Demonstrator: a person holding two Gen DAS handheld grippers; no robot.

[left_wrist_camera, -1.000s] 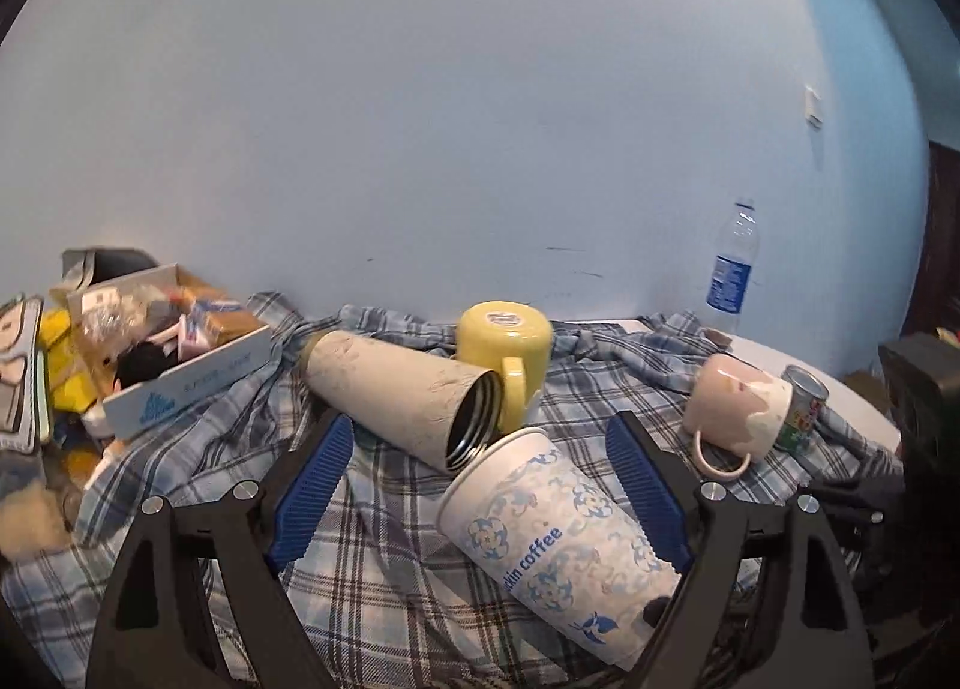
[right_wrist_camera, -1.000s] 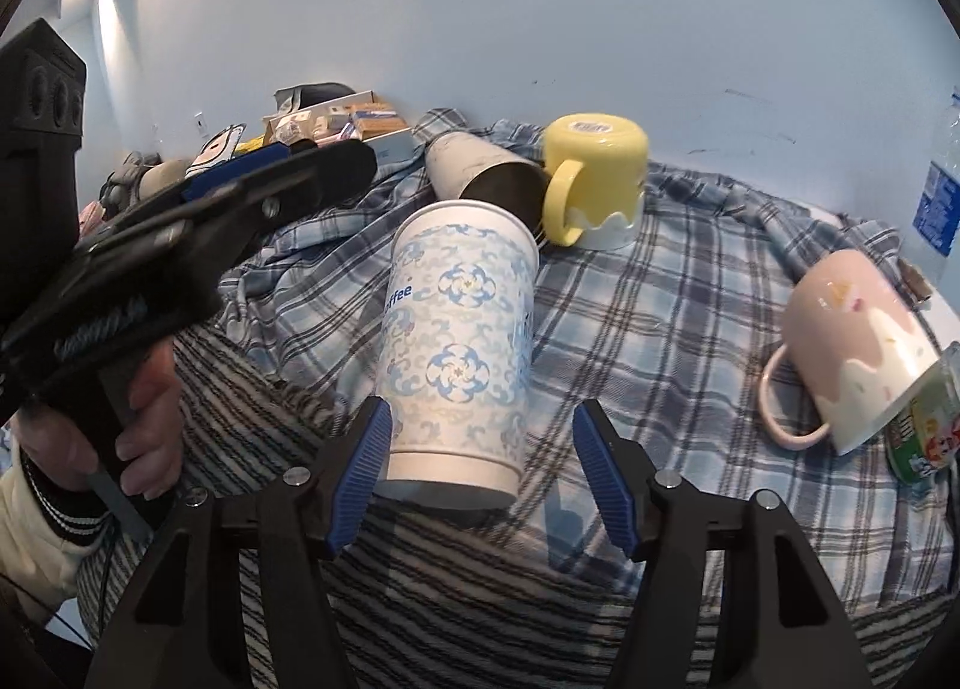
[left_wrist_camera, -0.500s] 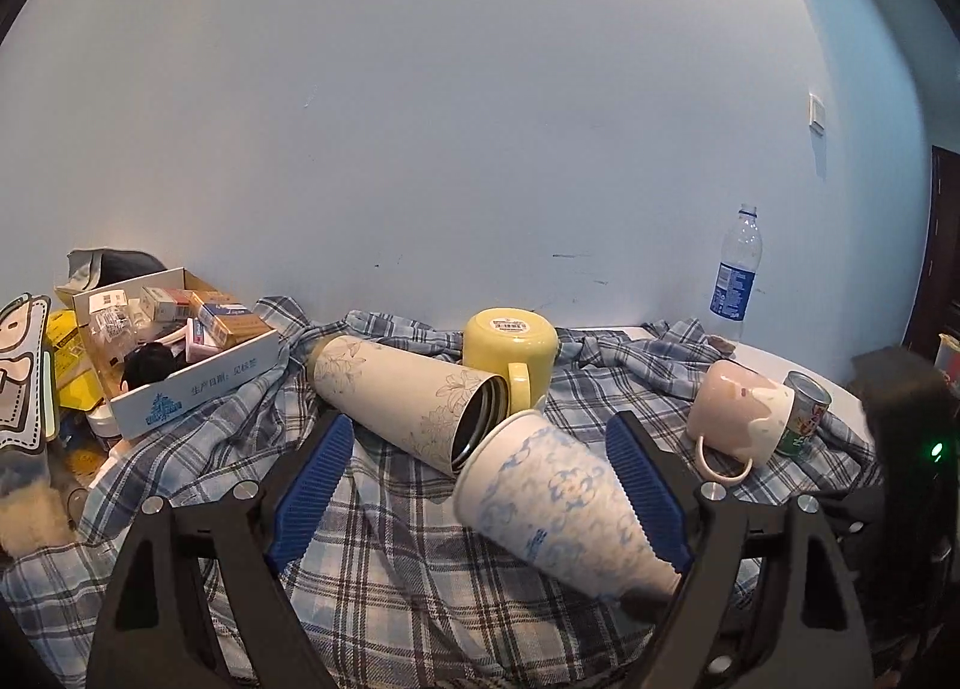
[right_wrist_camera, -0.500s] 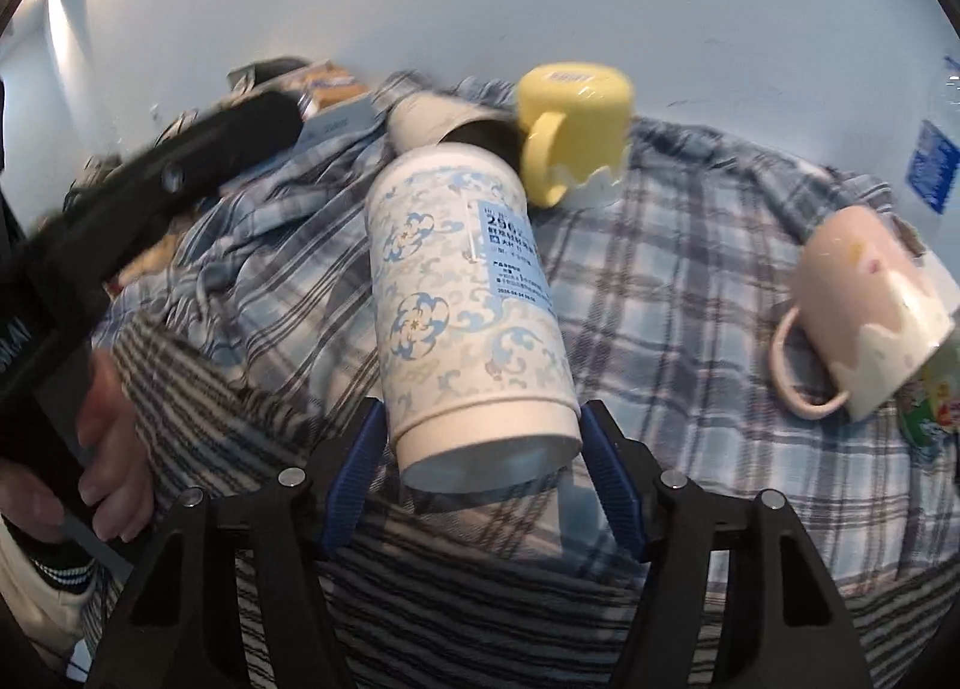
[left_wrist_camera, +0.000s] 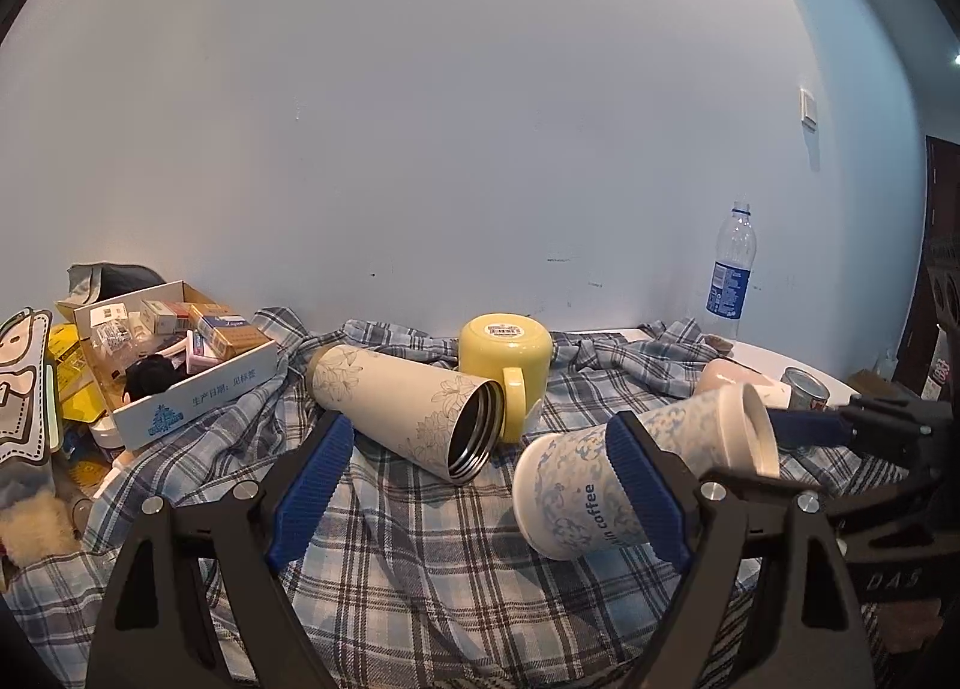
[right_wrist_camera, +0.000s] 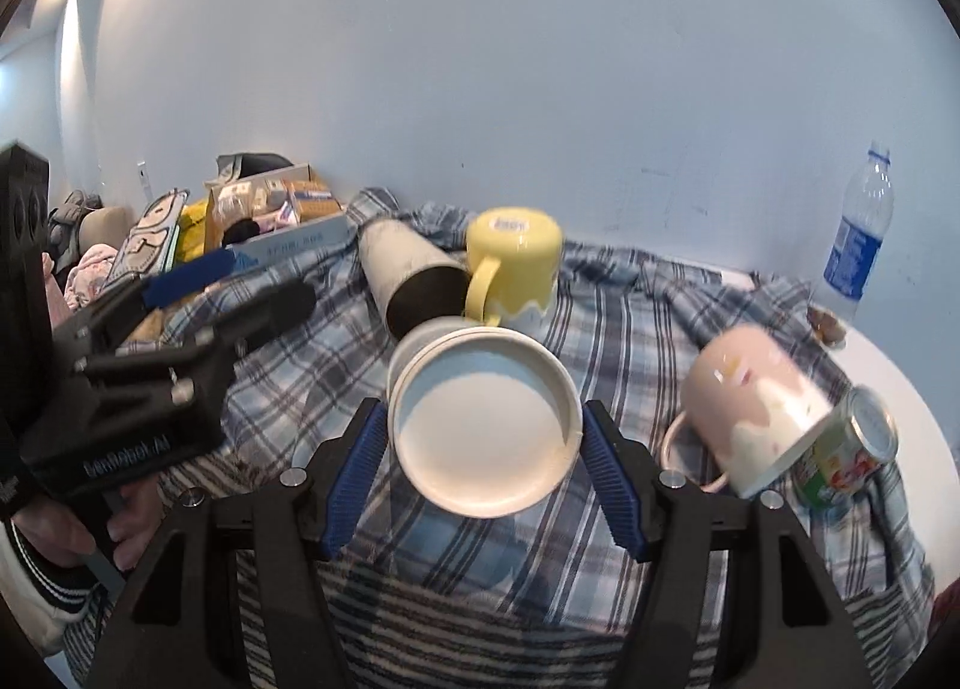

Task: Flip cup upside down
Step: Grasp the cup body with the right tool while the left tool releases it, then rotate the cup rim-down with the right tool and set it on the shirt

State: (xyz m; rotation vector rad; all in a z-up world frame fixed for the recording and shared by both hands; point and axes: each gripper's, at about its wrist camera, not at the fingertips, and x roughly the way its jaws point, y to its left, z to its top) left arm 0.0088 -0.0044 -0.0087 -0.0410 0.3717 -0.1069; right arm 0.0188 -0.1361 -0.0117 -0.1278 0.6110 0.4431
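A white paper coffee cup with a blue pattern (right_wrist_camera: 485, 419) is held between the blue pads of my right gripper (right_wrist_camera: 483, 479). It lies about level above the checked cloth, its flat white base facing the right wrist camera. In the left wrist view the cup (left_wrist_camera: 630, 479) shows tilted on its side, with the right gripper's blue finger (left_wrist_camera: 804, 428) behind its base end. My left gripper (left_wrist_camera: 480, 485) is open and empty, its right finger in front of the cup; it also shows in the right wrist view (right_wrist_camera: 198, 293).
A cream thermos (left_wrist_camera: 414, 410) lies on its side by an upside-down yellow mug (left_wrist_camera: 507, 365). A pink mug (right_wrist_camera: 756, 407) leans on a tin can (right_wrist_camera: 852, 449). A water bottle (left_wrist_camera: 729, 275) stands at the wall. A box of small packs (left_wrist_camera: 174, 365) sits left.
My right gripper has turned the paper cup from standing upright to lying about level, its base now toward the right wrist camera. The left gripper stays open nearby.
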